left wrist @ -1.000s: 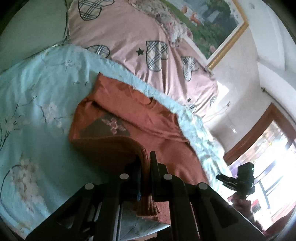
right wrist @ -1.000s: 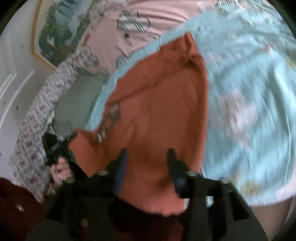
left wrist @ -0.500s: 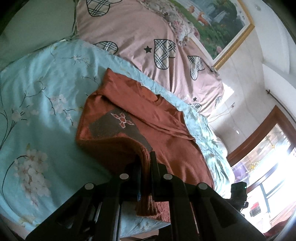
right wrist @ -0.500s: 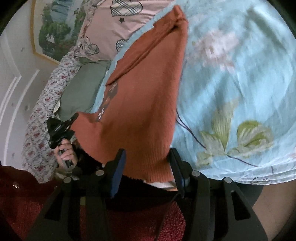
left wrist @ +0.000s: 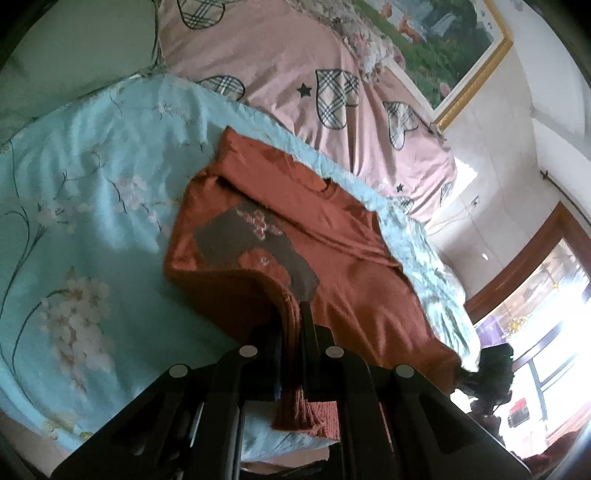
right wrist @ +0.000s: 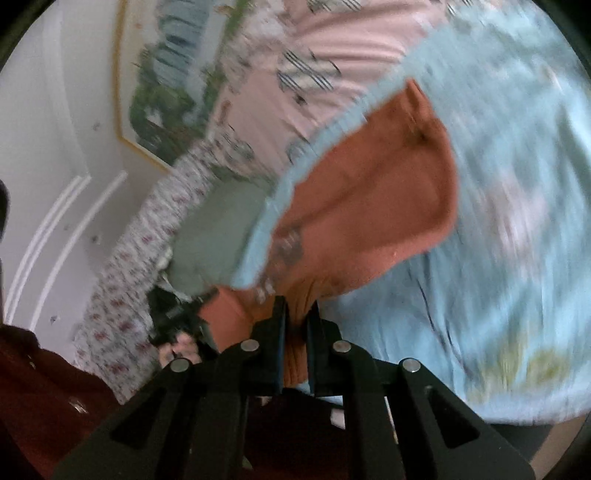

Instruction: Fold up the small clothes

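A rust-orange knit sweater (left wrist: 332,236) with a grey patch on its front lies on the light blue floral bedspread (left wrist: 85,192). My left gripper (left wrist: 291,314) is shut on the sweater's near hem corner, with the fabric bunched between its jaws. My right gripper (right wrist: 295,314) is shut on the other hem corner of the sweater (right wrist: 376,206), which is lifted off the bedspread (right wrist: 517,221). The right wrist view is blurred by motion. The right gripper also shows small at the far right of the left wrist view (left wrist: 491,373).
A pink quilt with plaid hearts (left wrist: 317,74) lies beyond the sweater. A grey-green pillow (right wrist: 218,236) and a floral cloth (right wrist: 140,266) sit to the left. A framed picture (left wrist: 443,33) hangs on the wall. A window (left wrist: 546,302) is at right.
My right gripper, open around the hem half a second ago, has shut on it and swung up with the cloth. My left gripper keeps its hold and has shifted slightly.
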